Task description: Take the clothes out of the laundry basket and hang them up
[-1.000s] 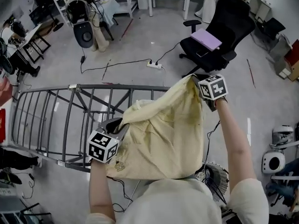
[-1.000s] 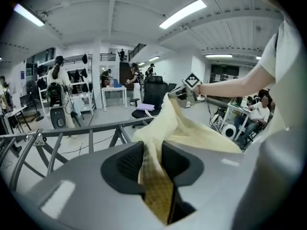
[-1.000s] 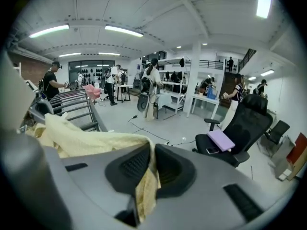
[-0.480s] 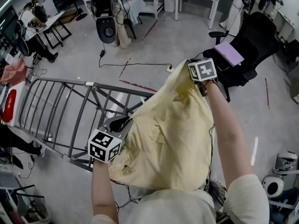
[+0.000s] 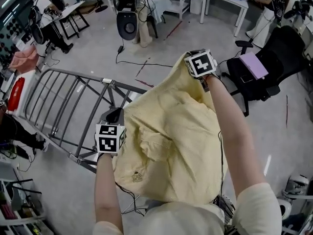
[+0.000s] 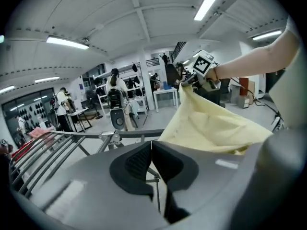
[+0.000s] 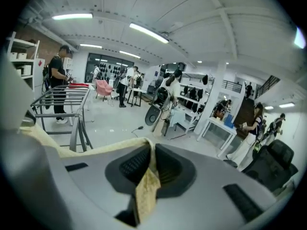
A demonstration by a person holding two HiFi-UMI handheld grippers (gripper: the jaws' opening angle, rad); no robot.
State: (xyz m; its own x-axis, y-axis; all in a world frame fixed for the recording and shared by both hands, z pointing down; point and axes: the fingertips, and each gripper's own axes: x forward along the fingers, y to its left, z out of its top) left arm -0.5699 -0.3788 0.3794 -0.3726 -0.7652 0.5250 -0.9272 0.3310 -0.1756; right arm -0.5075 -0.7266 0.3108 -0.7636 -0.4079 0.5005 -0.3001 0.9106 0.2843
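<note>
The pale yellow fabric shirt (image 5: 171,146) hangs spread in the air over the near right end of the grey metal drying rack (image 5: 78,76). Its top corner is pinched in the right gripper (image 7: 152,152), whose pads are clamped on a fold of the cloth, out past the rack's far right corner. The left gripper (image 6: 152,152) sits over the rack's near rail, just beside the shirt's left edge. Its jaws have just been closing and now stand together, and its own view shows no cloth between the pads.

Beyond the rack, a thin black cable (image 5: 142,64) trails over the grey floor towards a black round-faced machine (image 5: 128,21). A small white table (image 5: 222,1) stands further right of that. Right of the rack, past the shirt and the outstretched arm, is a black office chair (image 5: 274,58) with a flat lilac thing (image 5: 253,65) on its seat. Off the rack's left end lie a red thing (image 5: 15,93) and a pink cloth (image 5: 24,60), both too small to make out.

The shirt hides the rack's whole right end. Its lower hem runs into the person's own cream top, so the edge there is hard to tell. A wire-ribbed thing (image 5: 224,205) peeks out beneath, mostly covered.
</note>
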